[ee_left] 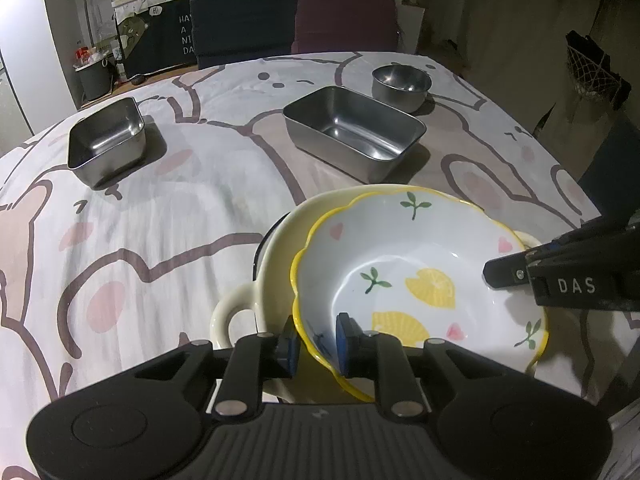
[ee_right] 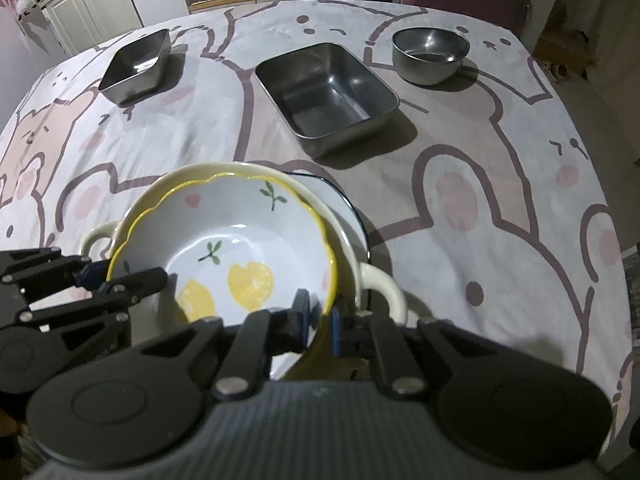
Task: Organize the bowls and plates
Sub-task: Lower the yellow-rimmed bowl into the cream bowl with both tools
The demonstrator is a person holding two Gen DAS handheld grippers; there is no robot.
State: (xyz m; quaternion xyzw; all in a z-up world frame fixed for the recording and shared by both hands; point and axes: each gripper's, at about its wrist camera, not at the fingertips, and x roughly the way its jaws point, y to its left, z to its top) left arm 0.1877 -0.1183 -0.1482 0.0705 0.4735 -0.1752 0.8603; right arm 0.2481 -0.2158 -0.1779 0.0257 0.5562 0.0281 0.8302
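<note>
A white lemon-print bowl [ee_left: 420,276] with a yellow scalloped rim sits inside a cream two-handled bowl [ee_left: 280,248], which rests on a dark-rimmed plate [ee_right: 344,208]. My left gripper [ee_left: 316,344] is shut on the lemon bowl's near rim, one pad inside and one outside. My right gripper [ee_right: 320,316] is shut on the opposite rim of the lemon bowl [ee_right: 240,248] in the same way. The right gripper also shows at the right of the left wrist view [ee_left: 560,276], and the left gripper at the left of the right wrist view [ee_right: 100,280].
Three empty steel containers stand farther back on the cartoon-print tablecloth: a square tin [ee_left: 106,142] at left, a rectangular tin [ee_left: 354,132] in the middle, a round bowl [ee_left: 401,86] at right. Chairs [ee_left: 296,24] stand behind the table's far edge.
</note>
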